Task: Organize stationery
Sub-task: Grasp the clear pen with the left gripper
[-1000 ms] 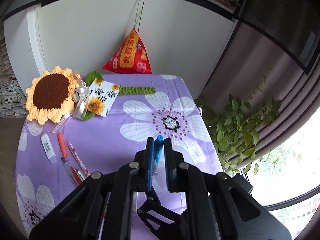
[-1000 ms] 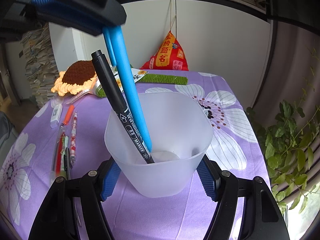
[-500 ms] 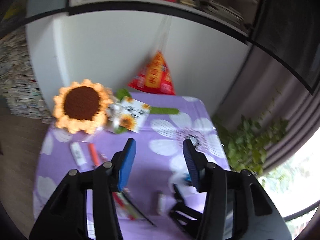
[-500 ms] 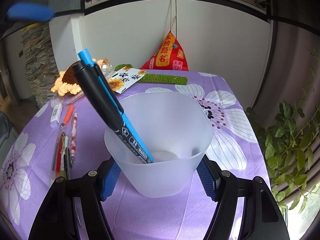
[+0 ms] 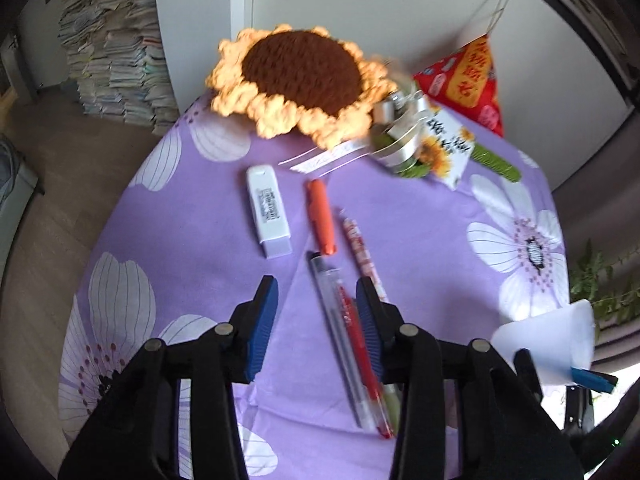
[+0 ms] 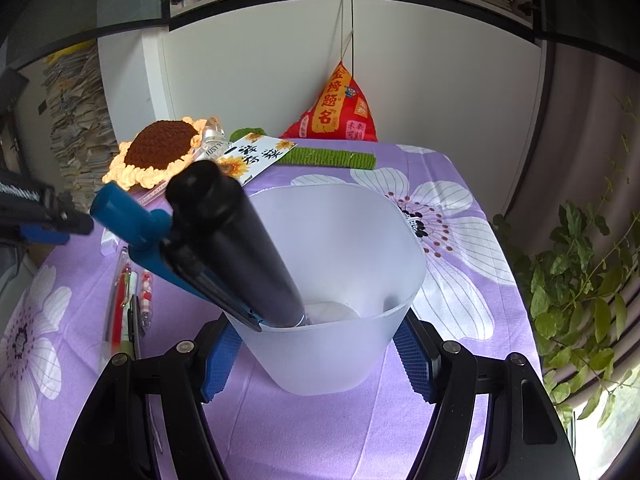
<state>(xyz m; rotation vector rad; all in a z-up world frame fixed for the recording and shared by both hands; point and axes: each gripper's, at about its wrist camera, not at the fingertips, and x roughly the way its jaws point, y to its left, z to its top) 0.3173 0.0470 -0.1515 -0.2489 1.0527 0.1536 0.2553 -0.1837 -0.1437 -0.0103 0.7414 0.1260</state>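
My right gripper (image 6: 320, 354) is shut on a frosted plastic cup (image 6: 360, 280) that stands on the purple cloth; the cup also shows in the left wrist view (image 5: 552, 340). A black marker (image 6: 228, 240) and a blue pen (image 6: 152, 240) lean inside the cup. My left gripper (image 5: 316, 320) is open and empty, above several loose pens: a clear pen (image 5: 336, 320), a red pen (image 5: 360, 344), a patterned pen (image 5: 362, 244) and an orange pen (image 5: 322, 216). A white correction tape (image 5: 268, 210) lies to the left of them.
A crocheted sunflower (image 5: 296, 76), a ribboned jar with a card (image 5: 424, 144) and a red pyramid bag (image 5: 468, 80) stand at the back of the floral-clothed table (image 5: 192, 220). A green crocheted stem (image 6: 332, 158) lies there too. A plant (image 6: 580, 260) grows at the right.
My left gripper let go of the blue pen into the cup, opened, and swung left and down over the loose pens. The pens in the cup tipped further left.
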